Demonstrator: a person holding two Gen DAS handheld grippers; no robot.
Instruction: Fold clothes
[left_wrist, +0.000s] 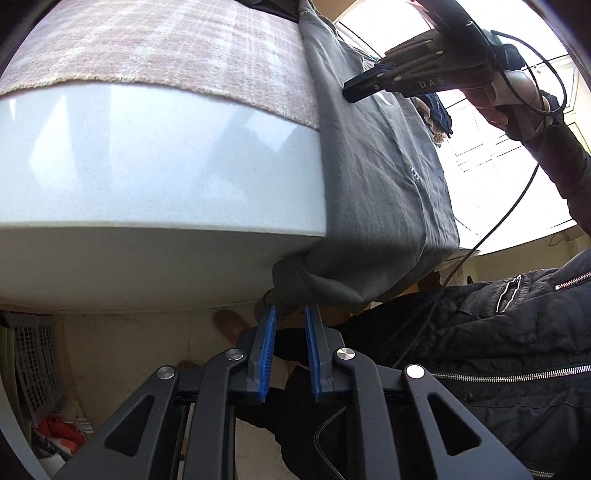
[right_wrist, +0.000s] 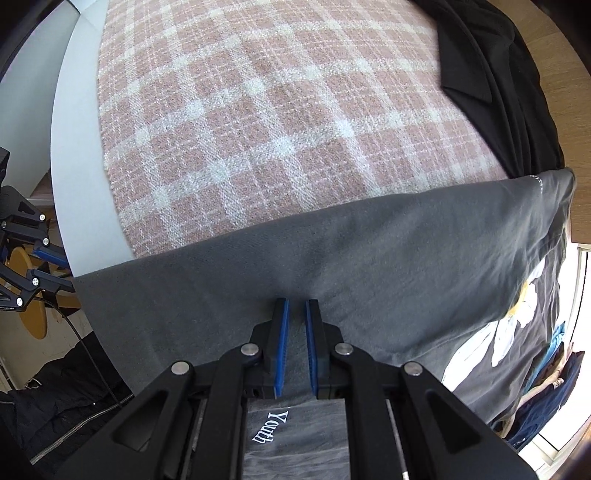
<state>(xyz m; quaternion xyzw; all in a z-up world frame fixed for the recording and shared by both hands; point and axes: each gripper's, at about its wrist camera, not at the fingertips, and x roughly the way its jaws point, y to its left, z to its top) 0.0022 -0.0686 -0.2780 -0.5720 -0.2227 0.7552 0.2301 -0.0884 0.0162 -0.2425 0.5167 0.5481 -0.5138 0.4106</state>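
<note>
Right tool (right_wrist: 295, 306) pinches grey shirt (right_wrist: 369, 258) lettered "Youth".

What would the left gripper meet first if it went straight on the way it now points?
Most likely the bunched corner of the grey T-shirt hanging off the table's edge, right at the left gripper fingertips; whether they already touch is unclear.

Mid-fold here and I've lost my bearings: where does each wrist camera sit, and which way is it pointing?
Left wrist: on the left claw, low at the white table edge, looking up along the hanging grey T-shirt; the right claw, a hand and a black jacket show.
Right wrist: on the right claw, looking steeply down at the T-shirt and the pink plaid cloth; the left claw shows at the left edge.
Shared: T-shirt, plaid cloth, table, each other's claw.
</note>
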